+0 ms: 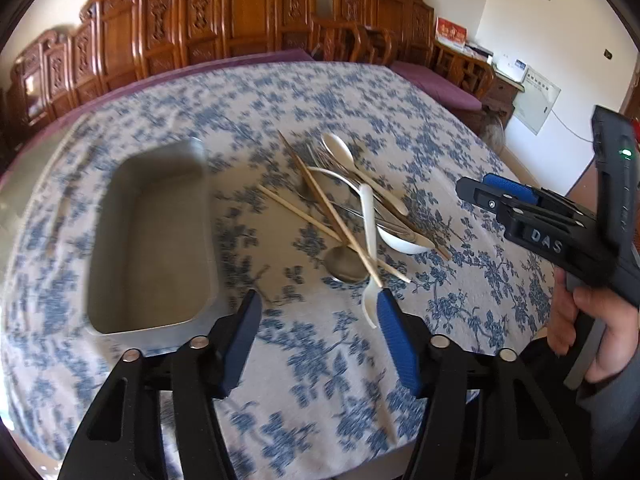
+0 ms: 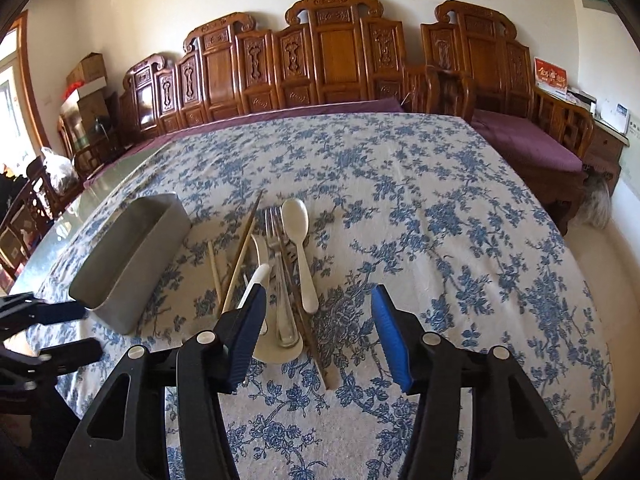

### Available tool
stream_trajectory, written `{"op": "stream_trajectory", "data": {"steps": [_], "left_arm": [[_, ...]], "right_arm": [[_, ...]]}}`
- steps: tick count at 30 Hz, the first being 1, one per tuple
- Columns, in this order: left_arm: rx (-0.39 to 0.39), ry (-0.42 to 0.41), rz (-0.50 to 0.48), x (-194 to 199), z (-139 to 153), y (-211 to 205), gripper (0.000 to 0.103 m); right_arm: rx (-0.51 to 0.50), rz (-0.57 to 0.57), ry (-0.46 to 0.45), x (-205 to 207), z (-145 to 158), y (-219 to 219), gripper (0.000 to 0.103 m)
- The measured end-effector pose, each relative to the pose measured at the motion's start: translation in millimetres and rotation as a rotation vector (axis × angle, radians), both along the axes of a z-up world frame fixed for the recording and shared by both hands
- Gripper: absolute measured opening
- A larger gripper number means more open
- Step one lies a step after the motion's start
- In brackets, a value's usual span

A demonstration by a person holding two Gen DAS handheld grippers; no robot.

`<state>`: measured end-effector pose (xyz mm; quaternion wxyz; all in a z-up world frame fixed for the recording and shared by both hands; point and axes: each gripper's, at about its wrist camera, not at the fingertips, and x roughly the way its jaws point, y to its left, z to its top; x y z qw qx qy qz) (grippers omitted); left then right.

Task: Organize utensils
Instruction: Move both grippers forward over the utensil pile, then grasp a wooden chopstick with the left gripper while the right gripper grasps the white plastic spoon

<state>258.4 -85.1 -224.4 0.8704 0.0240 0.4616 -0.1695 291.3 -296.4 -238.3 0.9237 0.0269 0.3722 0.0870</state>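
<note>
Utensils lie heaped mid-frame on the floral tablecloth, just ahead of the right gripper, jaws spread, empty. Left gripper also gapes empty; metal tray at frame left.

On the tablecloth a metal tin stands to the left of a heap of utensils, near it but apart; in the heap, chopsticks lie on the tin's side, forks in the middle and a spoon to the right, all crossing over one another. The left gripper hangs over the cloth before the tin and the heap, the right gripper over the heap's near end, both with jaws spread and nothing between them. Carved wooden chairs line the wall behind the table
</note>
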Motion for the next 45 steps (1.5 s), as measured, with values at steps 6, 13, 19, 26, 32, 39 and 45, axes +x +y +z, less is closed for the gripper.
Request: {"op": "stream_trajectory", "data": {"steps": [6, 13, 19, 26, 32, 39, 45], "left_arm": [[-0.041, 0.059, -0.026, 30.2, -21.9, -26.7, 0.033], [-0.110, 0.164, -0.002, 67.2, -48.1, -44.7, 0.013], [-0.106, 0.188, 0.030, 78.5, -56.5, -51.4, 0.010], [-0.072, 0.228, 0.054, 76.9, -60.7, -48.3, 0.008], [-0.089, 0.214, 0.069, 69.4, -55.5, -40.3, 0.005], [-0.093, 0.130, 0.048, 49.3, -32.1, -30.4, 0.004], [-0.099, 0.072, 0.060, 39.2, -14.9, -16.5, 0.004]], "right_arm": [[-0.011, 0.017, 0.042, 5.3, -21.0, -0.5, 0.055], [0.020, 0.010, 0.031, 9.0, -19.5, -7.6, 0.055], [0.059, 0.001, 0.032, 11.0, -17.0, -13.7, 0.055], [0.065, -0.001, 0.033, 10.1, -15.9, -13.2, 0.055], [0.061, 0.003, 0.035, 10.9, -15.3, -11.3, 0.055], [0.063, 0.003, 0.055, 18.4, -20.4, -11.2, 0.055], [0.070, 0.027, 0.058, 27.4, -21.8, -5.7, 0.055]]}}
